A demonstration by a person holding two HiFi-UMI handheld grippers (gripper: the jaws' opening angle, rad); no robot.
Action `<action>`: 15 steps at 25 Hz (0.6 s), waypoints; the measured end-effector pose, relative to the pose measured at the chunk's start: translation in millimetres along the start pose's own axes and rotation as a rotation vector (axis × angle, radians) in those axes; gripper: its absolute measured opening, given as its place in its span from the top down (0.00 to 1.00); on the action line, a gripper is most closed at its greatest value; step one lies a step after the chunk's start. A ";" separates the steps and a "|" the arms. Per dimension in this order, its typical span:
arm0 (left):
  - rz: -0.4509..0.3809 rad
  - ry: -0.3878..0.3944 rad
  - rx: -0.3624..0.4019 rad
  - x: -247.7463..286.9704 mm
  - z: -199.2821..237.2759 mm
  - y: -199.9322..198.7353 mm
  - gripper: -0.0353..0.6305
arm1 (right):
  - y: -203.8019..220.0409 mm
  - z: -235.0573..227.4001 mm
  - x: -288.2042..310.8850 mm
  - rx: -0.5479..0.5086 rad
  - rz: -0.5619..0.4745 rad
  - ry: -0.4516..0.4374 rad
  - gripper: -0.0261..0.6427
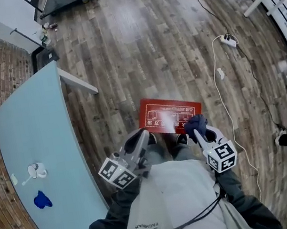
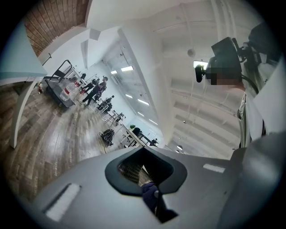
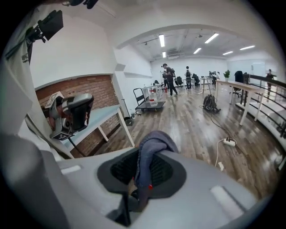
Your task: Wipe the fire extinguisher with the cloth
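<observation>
Fire extinguisher as a cylinder is nowhere in view. What I take for it is the flat red case (image 1: pixel 169 115) lying on the wood floor (image 1: pixel 137 42) just ahead of the person's feet, between the two grippers in the head view. The right gripper (image 3: pixel 142 179) is clamped on the dark blue cloth (image 3: pixel 151 150), which bunches up over its jaws. The left gripper (image 2: pixel 145 175) has its jaws drawn together on nothing I can name; only a small dark blue shape shows low in the gap. Both hang above the case, apart from it, so the step in hand looks like bringing the cloth down to begin wiping. To do it well, tilt the right gripper so the wad meets the red face before the jaws do, hold the clamp firm, and draw long overlapping strokes. The left gripper could steady an edge. White Chinese characters run across the case, but glare washes them out, and small print on the grey top (image 1: pixel 173 198) is unreadable.
</observation>
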State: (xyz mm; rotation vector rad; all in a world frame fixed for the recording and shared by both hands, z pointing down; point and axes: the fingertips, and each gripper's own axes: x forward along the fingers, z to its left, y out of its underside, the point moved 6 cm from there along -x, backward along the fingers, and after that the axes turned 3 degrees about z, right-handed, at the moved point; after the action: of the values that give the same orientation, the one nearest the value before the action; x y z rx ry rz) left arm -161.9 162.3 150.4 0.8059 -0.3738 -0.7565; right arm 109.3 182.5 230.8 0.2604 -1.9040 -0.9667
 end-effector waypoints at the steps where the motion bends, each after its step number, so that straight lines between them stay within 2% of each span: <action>1: -0.002 -0.005 -0.001 -0.4 3.9 -1.7 0.94 | -5.1 1.2 -1.9 -0.007 -0.011 0.007 0.88; 6: 0.024 0.006 -0.001 5.3 17.6 -4.2 0.94 | -16.5 6.7 -7.5 -0.026 -0.037 0.038 0.88; 10: 0.058 0.037 0.010 14.8 20.5 -3.1 0.94 | -5.1 5.0 -3.9 -0.028 -0.015 0.063 0.88; 12: 0.077 0.043 0.014 17.5 23.7 3.3 0.94 | 14.3 -1.3 10.5 -0.053 0.036 0.048 0.88; 15: 0.101 0.036 0.015 21.9 36.2 20.7 0.94 | 53.6 -24.3 58.5 -0.097 0.172 0.008 0.88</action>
State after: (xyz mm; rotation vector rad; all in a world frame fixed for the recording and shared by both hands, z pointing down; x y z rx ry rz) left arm -157.9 137.3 190.1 0.8072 -0.3855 -0.6445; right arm 109.9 174.0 313.3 0.0426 -1.8327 -0.9372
